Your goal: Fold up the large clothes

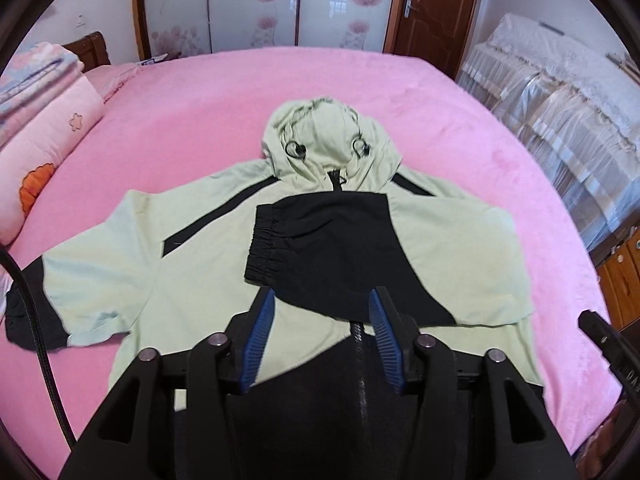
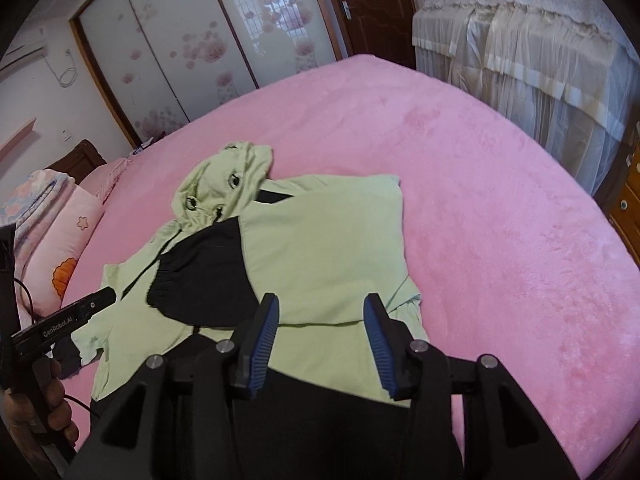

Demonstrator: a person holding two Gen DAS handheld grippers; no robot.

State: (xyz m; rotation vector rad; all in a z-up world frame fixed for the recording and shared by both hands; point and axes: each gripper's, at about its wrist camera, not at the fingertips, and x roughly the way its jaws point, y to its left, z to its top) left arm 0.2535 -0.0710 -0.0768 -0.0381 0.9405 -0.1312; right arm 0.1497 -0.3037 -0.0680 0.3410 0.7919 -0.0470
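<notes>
A green and black hooded jacket [image 1: 224,248] is spread flat on the pink bed [image 1: 460,128], in the middle of both views. One sleeve [image 1: 320,248] is folded across its chest. The left gripper [image 1: 322,300] and right gripper [image 2: 320,304] are held open above it, probably not touching the cloth.

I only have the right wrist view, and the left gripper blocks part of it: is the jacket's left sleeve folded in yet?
Observer: No. The left sleeve lies spread flat out to the side, ending in a black cuff.
Operator: Is the left gripper holding anything?
Observer: No. The left gripper is open over the front of the jacket, with nothing between its fingers.
</notes>
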